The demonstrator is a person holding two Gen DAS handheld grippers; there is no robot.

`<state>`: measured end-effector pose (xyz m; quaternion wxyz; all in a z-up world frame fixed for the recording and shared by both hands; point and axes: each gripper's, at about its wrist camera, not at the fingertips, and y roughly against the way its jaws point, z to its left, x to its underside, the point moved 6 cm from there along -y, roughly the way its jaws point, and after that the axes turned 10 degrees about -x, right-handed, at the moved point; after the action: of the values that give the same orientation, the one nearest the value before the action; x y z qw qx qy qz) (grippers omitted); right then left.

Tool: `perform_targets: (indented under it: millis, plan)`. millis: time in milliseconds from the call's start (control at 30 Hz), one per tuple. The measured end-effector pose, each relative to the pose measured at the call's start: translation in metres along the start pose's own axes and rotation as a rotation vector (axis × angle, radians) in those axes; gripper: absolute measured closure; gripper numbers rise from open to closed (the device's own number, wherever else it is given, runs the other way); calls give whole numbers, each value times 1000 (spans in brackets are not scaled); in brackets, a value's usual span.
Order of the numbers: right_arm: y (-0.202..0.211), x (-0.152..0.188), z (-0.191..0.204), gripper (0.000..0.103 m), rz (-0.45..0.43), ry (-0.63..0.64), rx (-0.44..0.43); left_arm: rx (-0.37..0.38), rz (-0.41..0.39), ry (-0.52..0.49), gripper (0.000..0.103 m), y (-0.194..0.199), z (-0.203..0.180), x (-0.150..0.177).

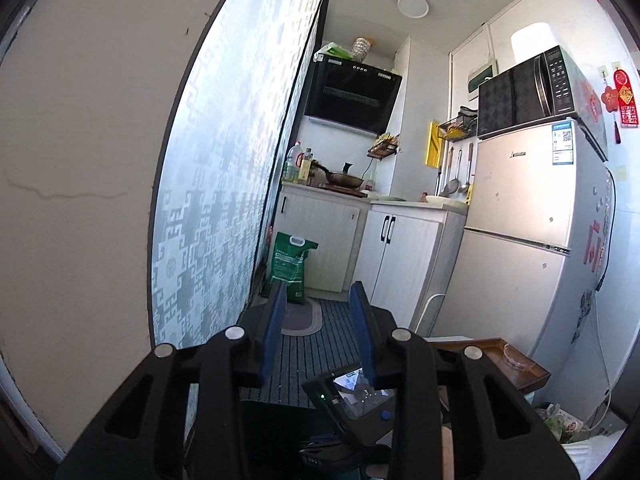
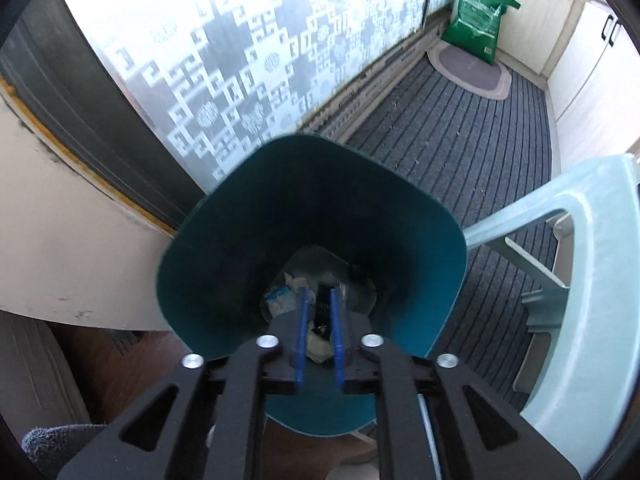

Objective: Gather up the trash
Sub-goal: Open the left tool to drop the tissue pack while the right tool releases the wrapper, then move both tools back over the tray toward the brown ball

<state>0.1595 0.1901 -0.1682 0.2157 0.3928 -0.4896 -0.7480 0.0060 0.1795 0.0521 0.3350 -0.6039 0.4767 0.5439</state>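
R claw point(image 2: 319, 312), jaws a bit apart w/ nothing gripped, points down into the teal bin point(image 2: 420, 248), trash point(image 2: 280, 296) right under it; let go over the middle, keep tips off the walls.

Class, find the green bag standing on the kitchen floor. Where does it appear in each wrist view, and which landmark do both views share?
Left wrist view: green bag sits at centre, slightly left, on the floor against the cabinet, just above the left tongs.
Right wrist view: green bag is at the top right, beyond the striped mat.
Shared landmark: the patterned frosted glass door beside the bag.
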Motion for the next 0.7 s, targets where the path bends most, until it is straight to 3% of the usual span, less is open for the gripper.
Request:
perform_targets:
  millis: [333, 433, 700]
  plan:
    - [70, -20, 14, 83, -188, 31, -46, 87, -47, 69, 63, 16, -8, -14]
    - [97, -19, 12, 83, -252, 24, -57, 121, -46, 89, 57, 20, -12, -15]
    - [169, -14, -33, 80, -415, -23, 41, 145, -40, 87, 57, 16, -28, -12]
